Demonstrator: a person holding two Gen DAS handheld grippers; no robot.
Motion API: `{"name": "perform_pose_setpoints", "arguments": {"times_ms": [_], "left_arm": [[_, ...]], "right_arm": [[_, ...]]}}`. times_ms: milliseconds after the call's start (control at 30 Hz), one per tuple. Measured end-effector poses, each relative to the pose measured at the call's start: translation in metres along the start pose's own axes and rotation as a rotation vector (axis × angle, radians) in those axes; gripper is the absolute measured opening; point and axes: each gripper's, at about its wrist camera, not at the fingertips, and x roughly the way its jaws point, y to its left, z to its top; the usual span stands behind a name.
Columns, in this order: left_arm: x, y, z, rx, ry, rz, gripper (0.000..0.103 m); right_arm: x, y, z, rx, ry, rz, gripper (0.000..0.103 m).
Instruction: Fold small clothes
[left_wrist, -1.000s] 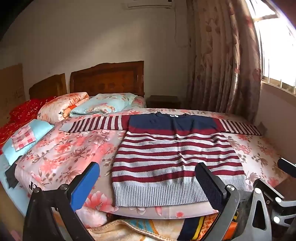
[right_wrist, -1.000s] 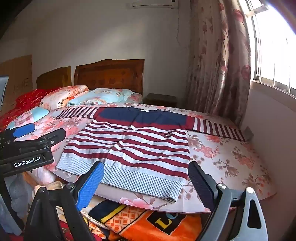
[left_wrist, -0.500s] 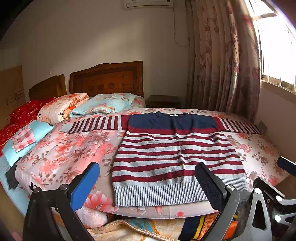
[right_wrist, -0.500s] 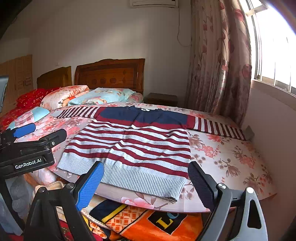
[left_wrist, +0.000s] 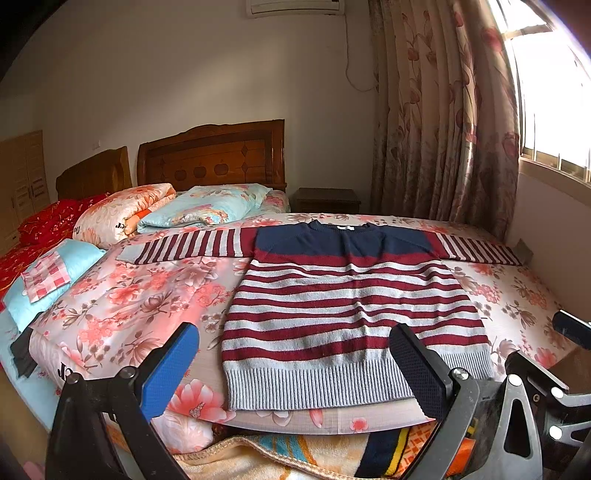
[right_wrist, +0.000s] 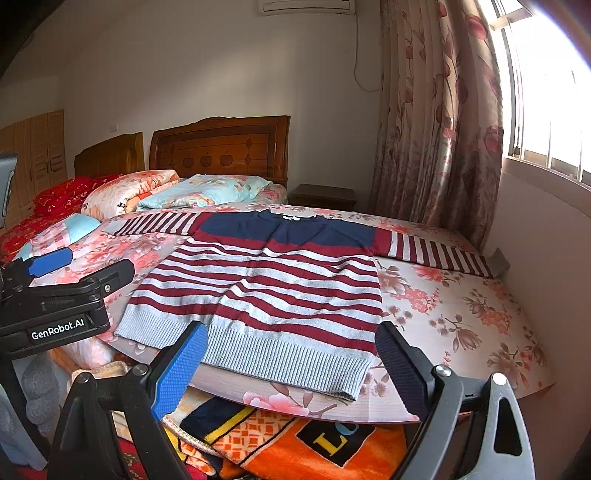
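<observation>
Right now your left gripper and right gripper both gape wide, holding nothing, just short of the sweater spread flat on the bed.

Sweater — maroon-grey stripes, navy yoke

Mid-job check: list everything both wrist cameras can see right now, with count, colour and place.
sweater: one, navy yoke, maroon and grey stripes, flat on the board, sleeves spread.
board: one, pink floral, over the bed's foot.
blanket: one, orange and black, under the board.
pillows: two, peach and light blue, by the headboard.
headboard: two, brown wood, against the wall.
nightstand: one, dark wood, beside the curtain.
curtain: one, floral pink-brown, at the window.
air conditioner: one, white, top of the wall.
left gripper: open, short of the hem.
right gripper: open, short of the hem.
</observation>
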Motion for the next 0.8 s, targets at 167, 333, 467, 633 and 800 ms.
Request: {"name": "perform_pose_setpoints", "arguments": {"times_ms": [167, 333, 467, 633, 800], "left_arm": [[0.0003, 0.0001, -0.0005, 0.001, 0.001, -0.001, 0.103], [0.0005, -0.0001, 0.0, 0.001, 0.001, 0.0, 0.103], [0.0008, -0.0002, -0.001, 0.0, 0.002, 0.0, 0.103], [0.0011, -0.0005, -0.0014, 0.001, 0.002, 0.0, 0.103], [0.0012, -0.0007, -0.0018, 0.001, 0.003, 0.0, 0.103]], "right_arm": [[0.0001, 0.0001, -0.0003, 0.002, 0.001, 0.0, 0.094], [0.0003, -0.0002, -0.0004, 0.002, 0.001, 0.001, 0.094], [0.001, -0.0012, -0.0007, 0.004, 0.002, 0.003, 0.094], [0.0007, -0.001, -0.0011, 0.008, 0.004, 0.004, 0.094], [0.0011, -0.0009, -0.0019, 0.012, 0.007, 0.007, 0.094]]}}
